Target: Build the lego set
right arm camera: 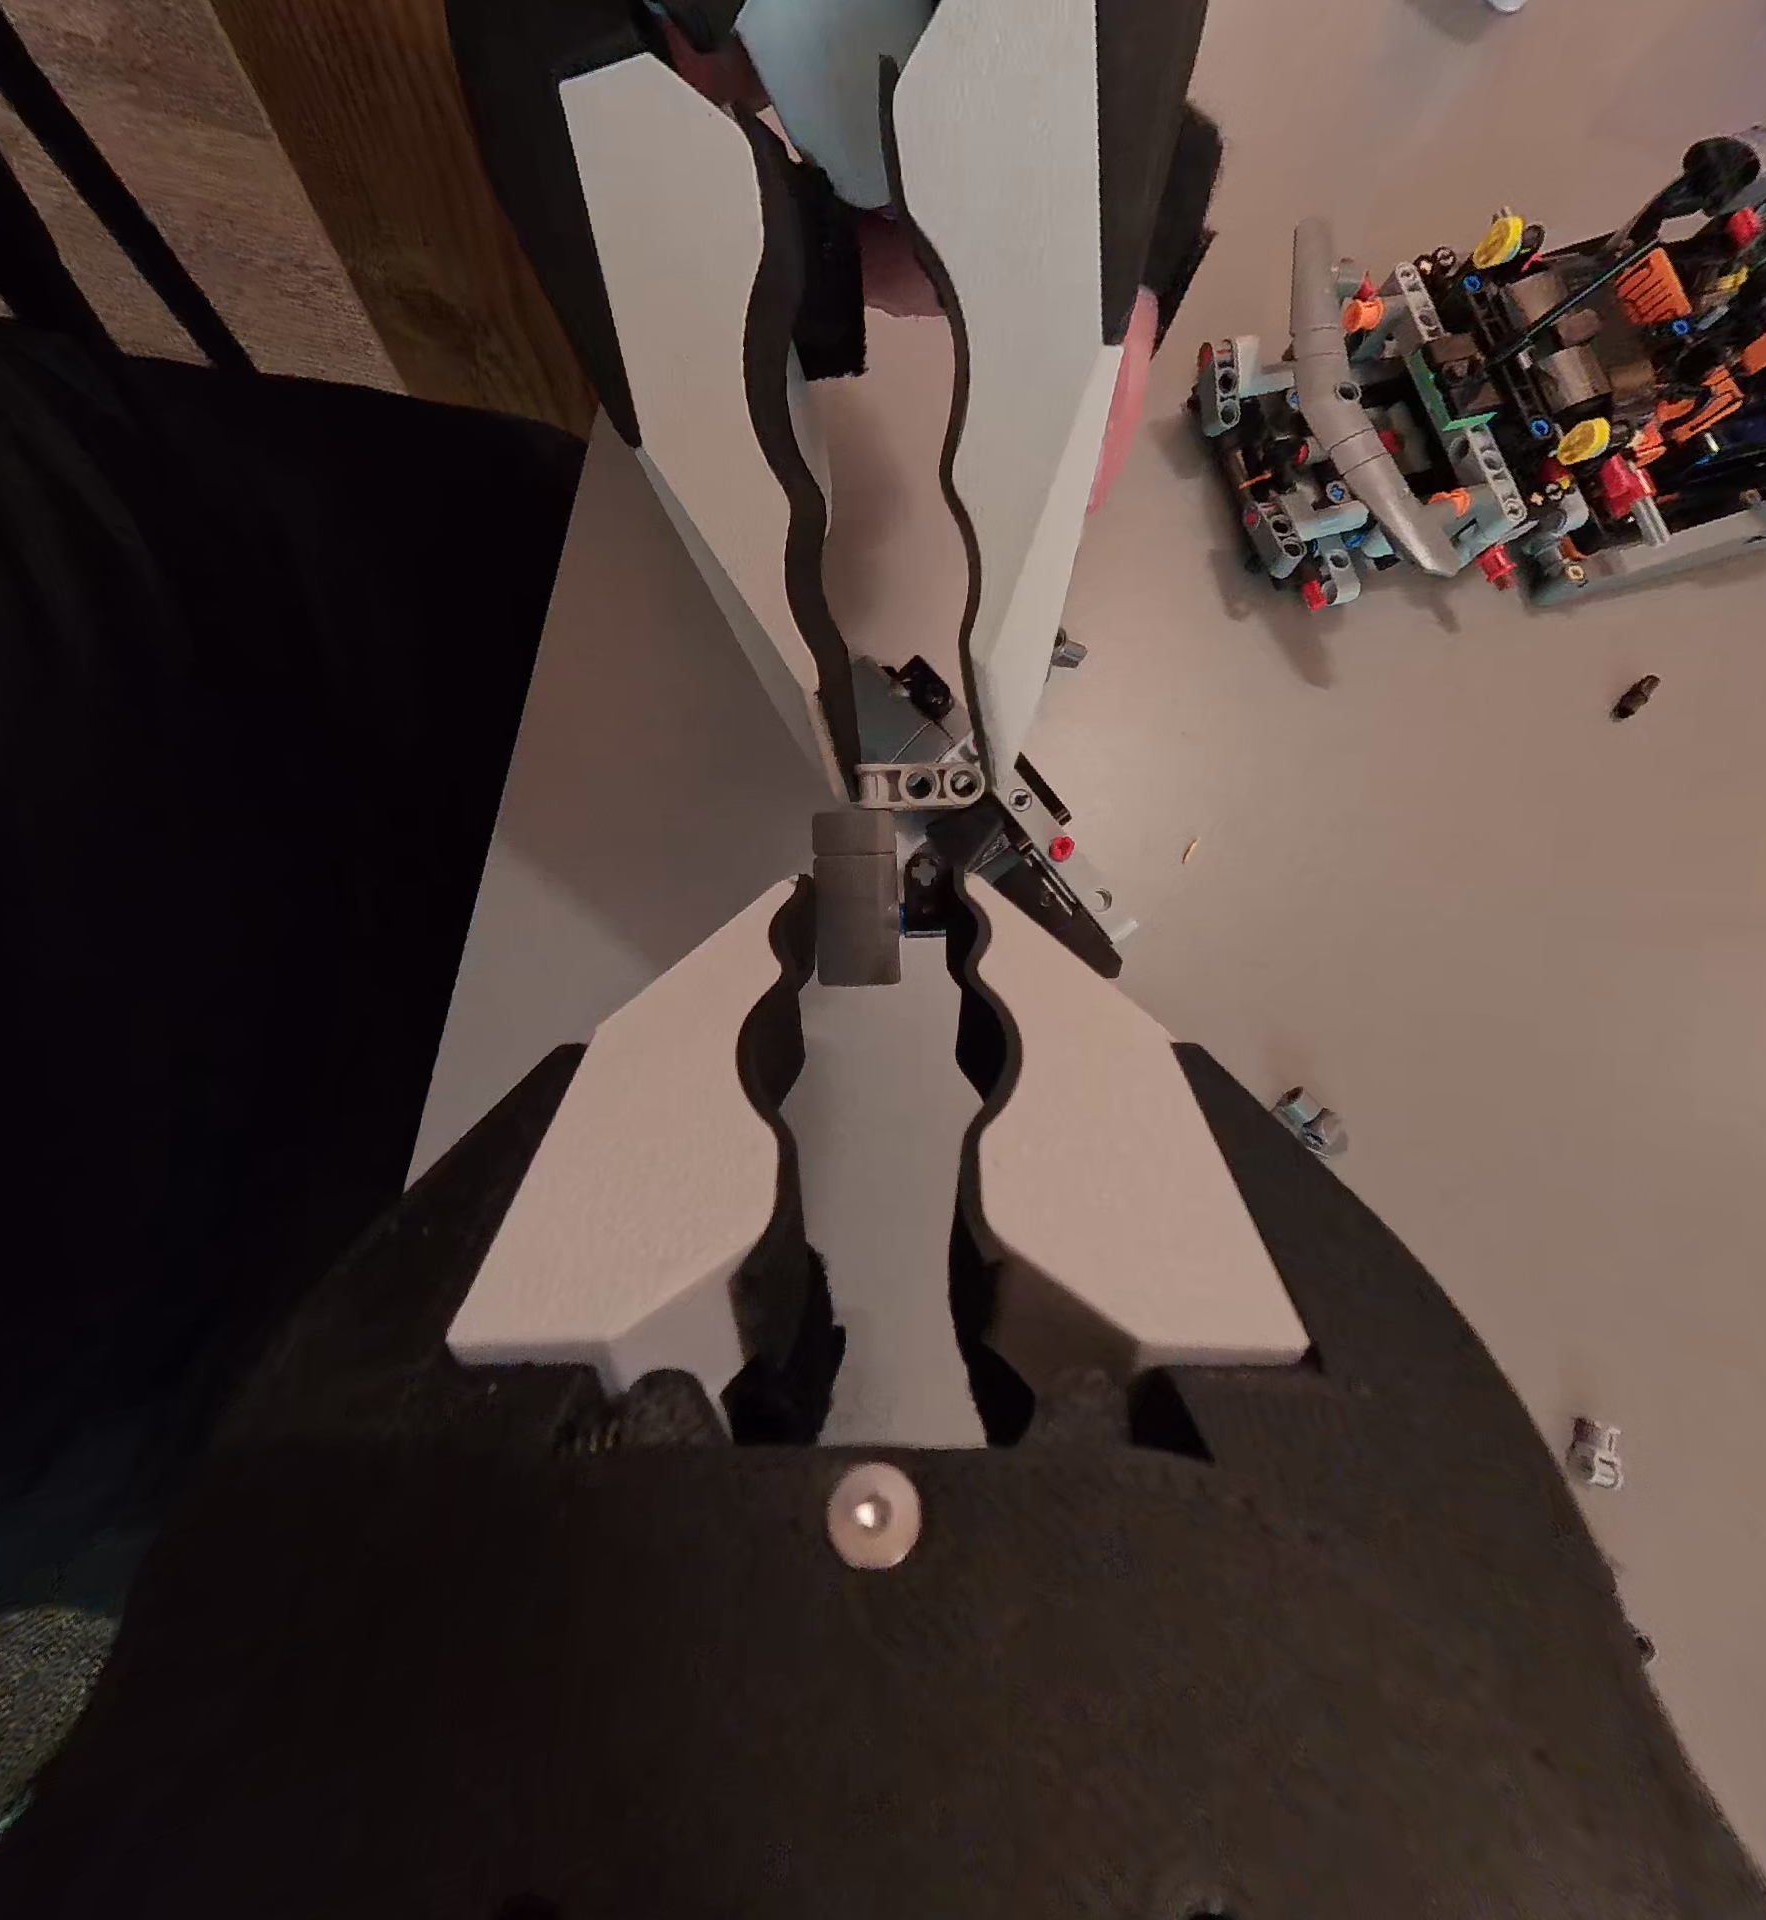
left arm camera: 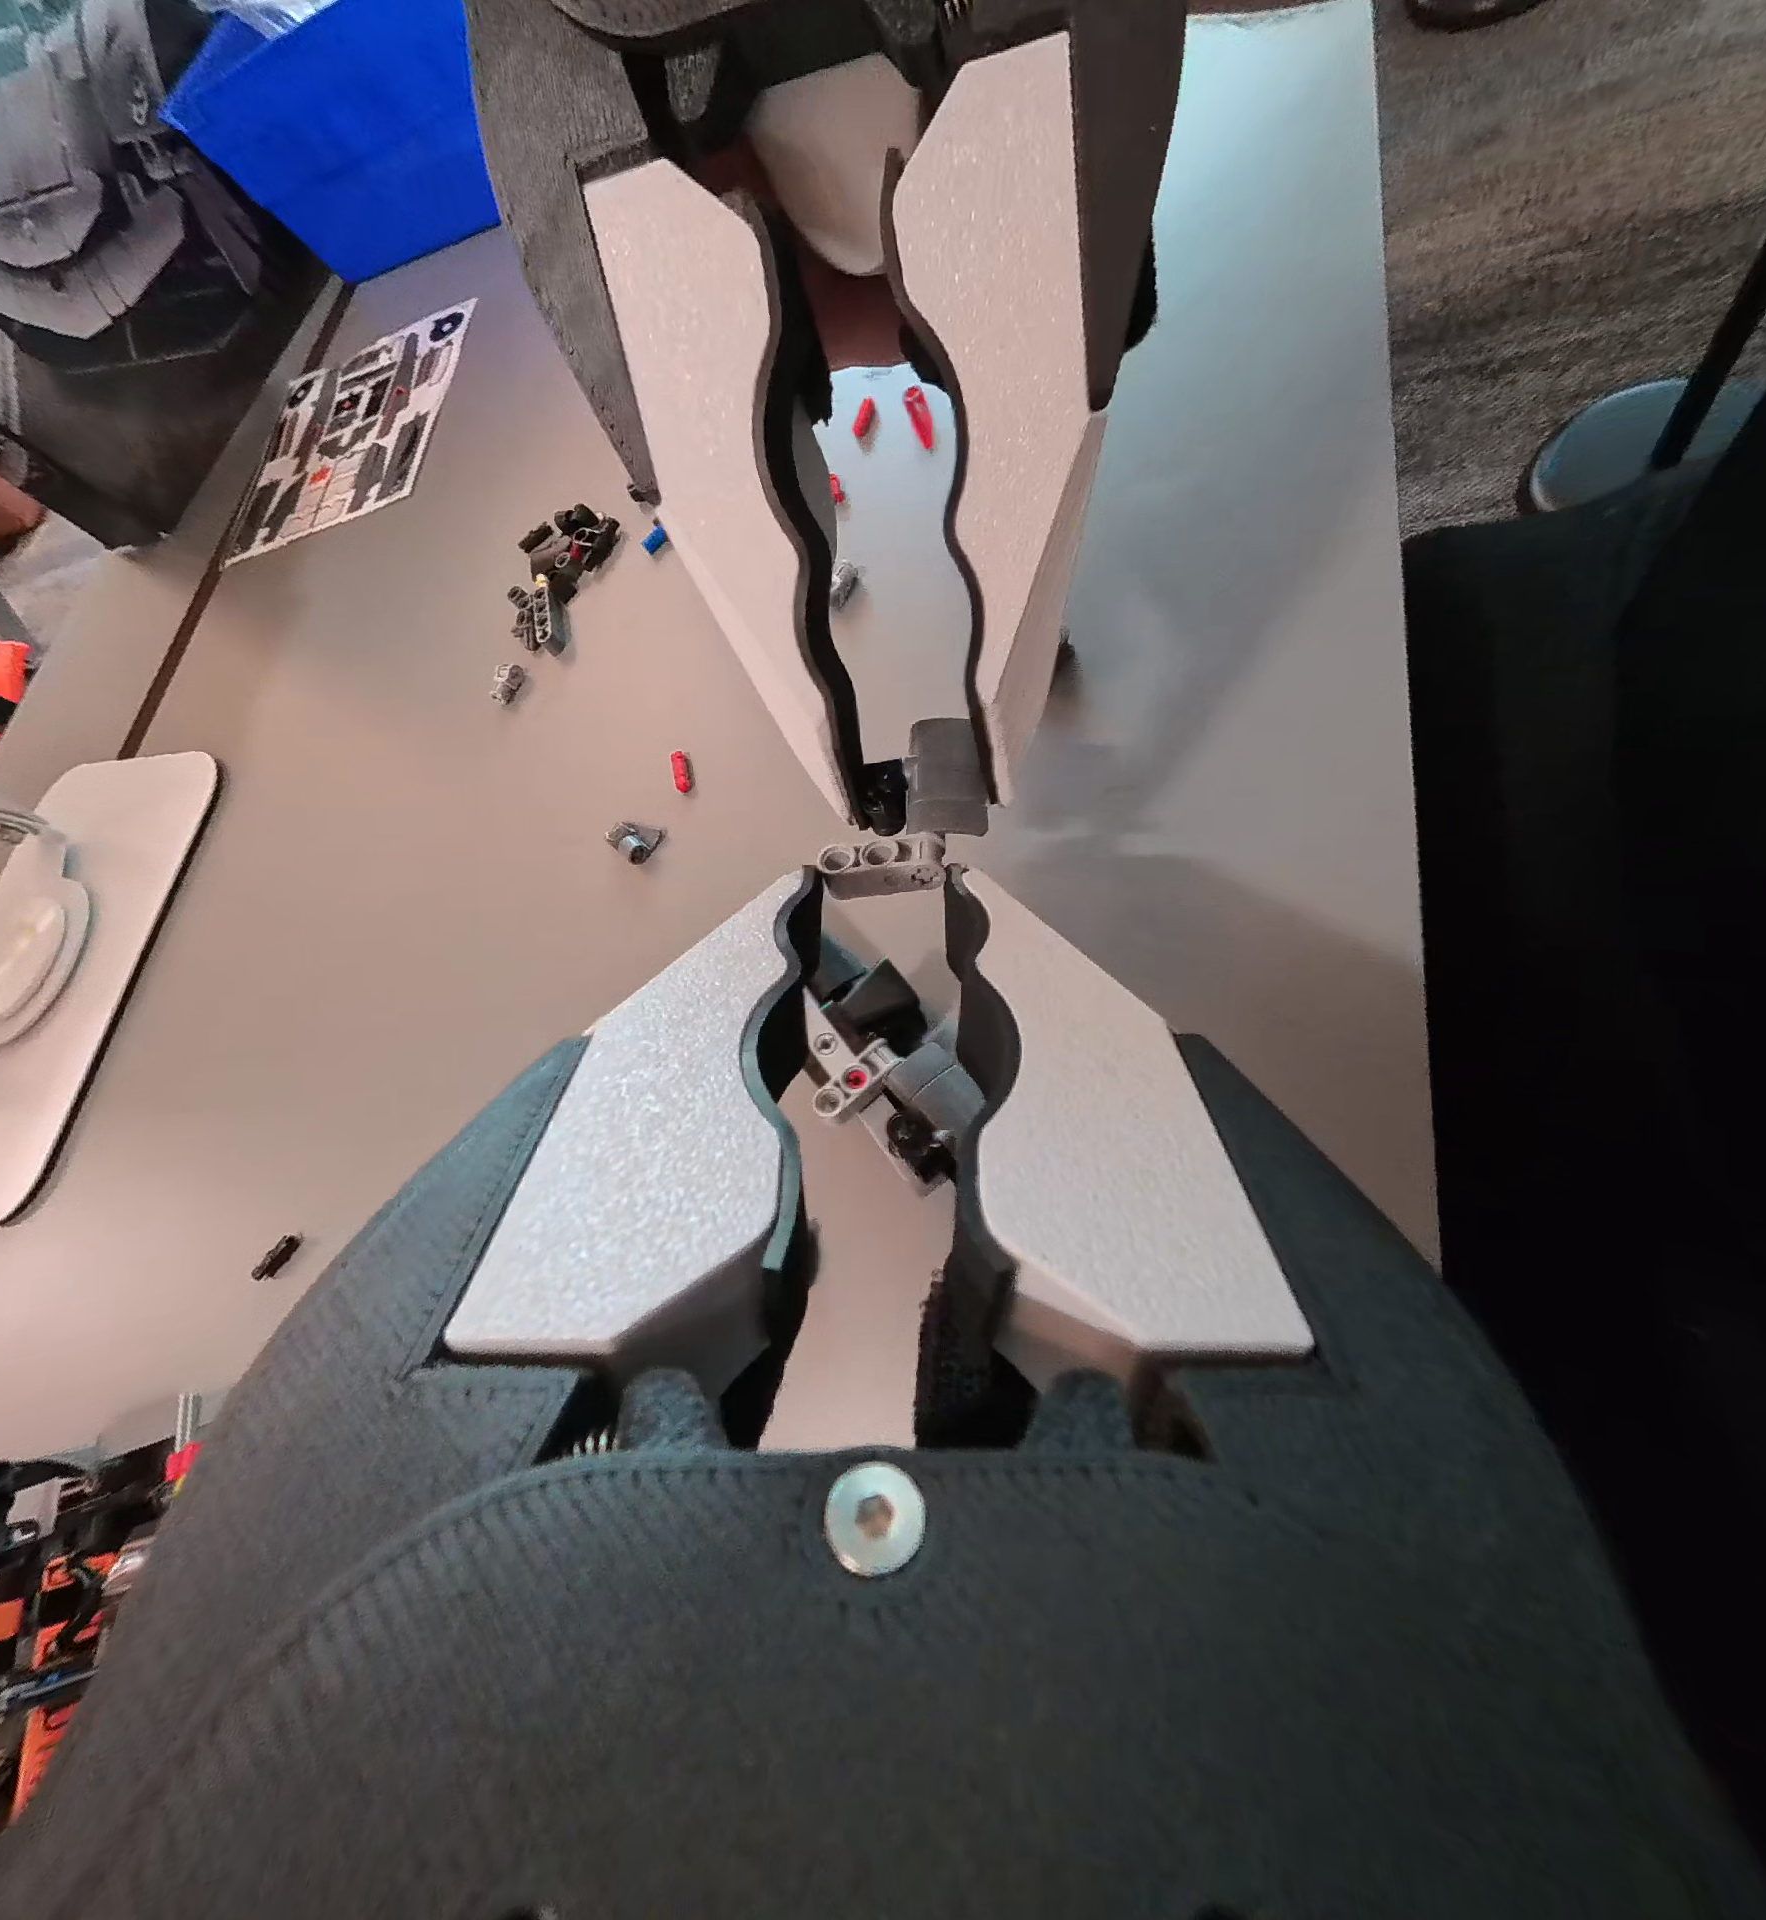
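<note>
My left gripper (left arm camera: 884,883) is shut on a light grey holed beam (left arm camera: 881,864). The beam is the end of a small grey and black sub-assembly (left arm camera: 879,1081) with a red pin, which hangs back between my fingers. My right gripper (left arm camera: 923,812) comes in from the far side, tip to tip with the left. It is shut on a dark grey cylindrical piece (left arm camera: 946,774) with a black connector (left arm camera: 884,795). In the right wrist view my right gripper (right arm camera: 879,899) holds the dark grey piece (right arm camera: 856,899) just below the beam (right arm camera: 920,781) in my left gripper (right arm camera: 910,784). The two parts touch or nearly touch.
A large partly built model (right arm camera: 1523,395) stands on the grey table (left arm camera: 391,935). A pile of loose parts (left arm camera: 557,571), a red piece (left arm camera: 681,771), a sticker sheet (left arm camera: 359,436), a blue bin (left arm camera: 339,114) and a grey pad (left arm camera: 58,977) lie to the left. The table edge and a dark chair (left arm camera: 1627,1039) are right. The grippers are tip to tip, or close to it.
</note>
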`<state>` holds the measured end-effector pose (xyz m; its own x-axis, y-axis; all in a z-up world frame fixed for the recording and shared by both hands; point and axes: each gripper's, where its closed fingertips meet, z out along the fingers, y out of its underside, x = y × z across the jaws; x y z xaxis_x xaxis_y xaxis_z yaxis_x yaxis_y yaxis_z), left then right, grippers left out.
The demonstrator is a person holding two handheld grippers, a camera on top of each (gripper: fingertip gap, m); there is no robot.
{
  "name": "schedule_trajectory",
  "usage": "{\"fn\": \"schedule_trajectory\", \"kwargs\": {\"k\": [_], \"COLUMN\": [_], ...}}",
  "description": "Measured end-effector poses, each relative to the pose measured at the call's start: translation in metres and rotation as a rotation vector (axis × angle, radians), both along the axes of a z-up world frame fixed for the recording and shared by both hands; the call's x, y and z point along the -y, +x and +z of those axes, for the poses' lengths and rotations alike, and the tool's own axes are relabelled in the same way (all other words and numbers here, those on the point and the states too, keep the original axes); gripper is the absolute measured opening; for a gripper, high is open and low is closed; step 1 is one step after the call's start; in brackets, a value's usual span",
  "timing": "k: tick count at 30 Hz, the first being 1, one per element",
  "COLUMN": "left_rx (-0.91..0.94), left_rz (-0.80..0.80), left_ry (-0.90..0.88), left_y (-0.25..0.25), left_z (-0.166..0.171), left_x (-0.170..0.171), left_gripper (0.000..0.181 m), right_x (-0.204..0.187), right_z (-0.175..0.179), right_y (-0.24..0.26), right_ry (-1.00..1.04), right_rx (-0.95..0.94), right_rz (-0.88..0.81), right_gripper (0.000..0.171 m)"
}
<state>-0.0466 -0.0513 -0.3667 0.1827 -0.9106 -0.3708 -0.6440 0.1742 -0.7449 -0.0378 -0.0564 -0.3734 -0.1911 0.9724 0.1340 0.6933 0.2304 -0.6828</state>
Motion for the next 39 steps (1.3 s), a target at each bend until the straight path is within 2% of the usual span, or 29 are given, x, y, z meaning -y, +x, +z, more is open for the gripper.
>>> {"fn": "schedule_trajectory", "kwargs": {"k": [5, 8, 10, 20, 32, 39], "left_rx": [-0.008, -0.005, -0.008, -0.003, 0.025, 0.006], "left_rz": [0.013, 0.043, 0.033, 0.070, 0.120, 0.152], "left_ry": [0.008, 0.010, 0.008, 0.044, 0.093, 0.097], "left_y": [-0.001, -0.003, -0.003, -0.007, -0.002, 0.000], "left_z": [0.001, 0.003, 0.003, 0.006, 0.014, 0.003], "left_x": [0.003, 0.007, 0.014, 0.022, -0.008, -0.025], "left_gripper": [0.022, 0.029, 0.023, 0.022, 0.022, 0.022], "right_x": [0.003, 0.010, 0.014, 0.021, -0.012, -0.023], "right_z": [0.001, 0.003, 0.003, 0.001, 0.017, 0.014], "right_y": [-0.001, -0.004, -0.007, -0.011, -0.005, -0.004], "right_ry": [0.004, 0.005, 0.021, 0.033, 0.068, 0.044], "right_rx": [0.014, 0.012, 0.026, 0.048, -0.063, -0.102], "right_rz": [0.030, 0.064, 0.083, 0.098, -0.058, -0.028], "right_gripper": [0.023, 0.023, 0.022, 0.023, 0.026, 0.025]}}
